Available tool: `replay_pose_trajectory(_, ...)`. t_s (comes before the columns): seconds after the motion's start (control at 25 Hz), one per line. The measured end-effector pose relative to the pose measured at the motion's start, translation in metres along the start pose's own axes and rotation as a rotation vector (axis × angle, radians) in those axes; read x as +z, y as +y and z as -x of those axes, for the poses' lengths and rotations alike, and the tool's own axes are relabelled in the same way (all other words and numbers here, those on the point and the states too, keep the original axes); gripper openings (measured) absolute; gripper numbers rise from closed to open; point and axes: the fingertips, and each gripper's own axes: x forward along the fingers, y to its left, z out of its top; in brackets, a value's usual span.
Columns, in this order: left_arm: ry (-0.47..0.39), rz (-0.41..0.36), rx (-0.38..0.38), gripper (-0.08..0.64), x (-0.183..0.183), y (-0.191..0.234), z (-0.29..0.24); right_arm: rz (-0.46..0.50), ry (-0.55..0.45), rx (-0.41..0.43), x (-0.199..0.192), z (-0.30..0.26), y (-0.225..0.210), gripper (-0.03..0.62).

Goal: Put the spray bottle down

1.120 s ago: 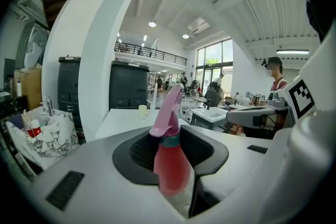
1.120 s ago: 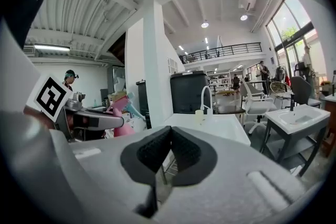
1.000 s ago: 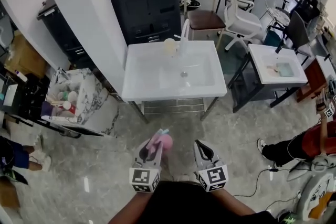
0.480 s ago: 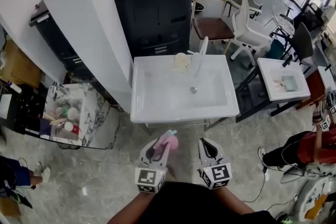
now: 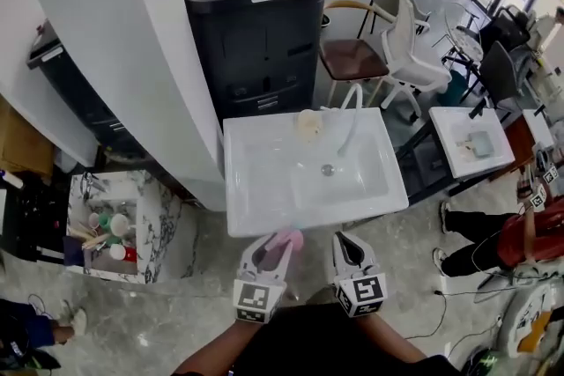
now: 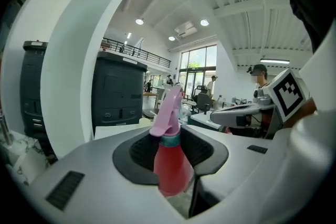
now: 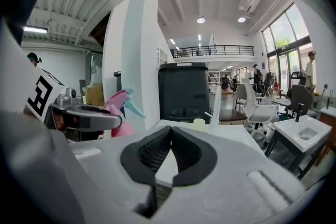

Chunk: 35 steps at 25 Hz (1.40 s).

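My left gripper (image 5: 270, 254) is shut on a spray bottle (image 5: 288, 240) with a pink trigger head, a teal collar and a red-pink body. In the left gripper view the bottle (image 6: 169, 161) stands upright between the dark pads, nozzle pointing away. It hangs just before the front edge of a white sink (image 5: 256, 189) with a faucet (image 5: 351, 114). To its right my right gripper (image 5: 347, 249) is shut on nothing, its pads meeting at the tips (image 7: 169, 134). In the right gripper view the bottle (image 7: 118, 106) shows at the left.
A pale cup (image 5: 307, 124) stands on the sink's back rim. Behind the sink are a black cabinet (image 5: 256, 13) and a white pillar (image 5: 132, 57). Chairs (image 5: 388, 40) and a smaller sink (image 5: 471, 141) are at right, a marble shelf with bottles (image 5: 145, 229) at left. A person's legs (image 5: 480, 242) lie right.
Both grippers have travelled forward together, the left one still holding the bottle. The sink, once well ahead, now lies just beyond the fingertips.
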Motion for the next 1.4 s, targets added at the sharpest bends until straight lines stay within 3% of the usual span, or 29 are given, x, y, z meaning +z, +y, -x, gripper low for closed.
replay_pose_trajectory(0.28,0.011,0.078,0.060,0.141,-0.002,0.042,-0.027,0.012,-0.042,0.023,0.022,-0.025,0.007,-0.002)
replay_pose_trajectory(0.6,0.027,0.040,0.113,0.141,0.016,0.080,-0.065,-0.045,-0.100,0.078,0.041,-0.084,-0.012,-0.002)
replay_pose_trajectory(0.8,0.047,0.072,0.177,0.141,0.023,0.118,-0.102,-0.053,-0.128,0.129,0.064,-0.142,-0.033,-0.002)
replay_pose_trajectory(1.0,0.068,0.086,0.216,0.141,0.022,0.158,-0.153,-0.075,-0.113,0.177,0.078,-0.198,-0.059,-0.002)
replay_pose_trajectory(1.4,0.064,0.123,0.387,0.141,0.027,0.264,-0.246,-0.092,-0.002,0.302,0.078,-0.294,-0.084,-0.002)
